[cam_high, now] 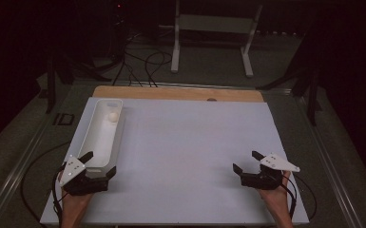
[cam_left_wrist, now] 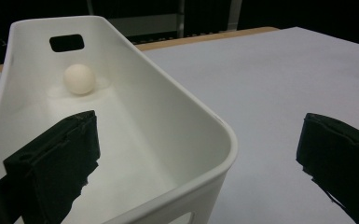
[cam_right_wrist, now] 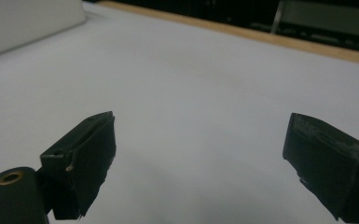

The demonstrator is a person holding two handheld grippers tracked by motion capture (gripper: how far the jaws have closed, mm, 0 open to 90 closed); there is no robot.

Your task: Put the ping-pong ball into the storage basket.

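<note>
Left gripper (cam_high: 98, 165) jaws open, straddling the near wall of white bin (cam_high: 101, 137); ball (cam_high: 112, 117) inside; right gripper (cam_high: 246, 162) jaws open, lower right.

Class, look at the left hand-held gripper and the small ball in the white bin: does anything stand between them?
Partly. The left hand-held gripper straddles the near end wall of the white bin, one jaw inside, one outside. The ball lies at the far end; the bin floor between holds nothing visible.
</note>
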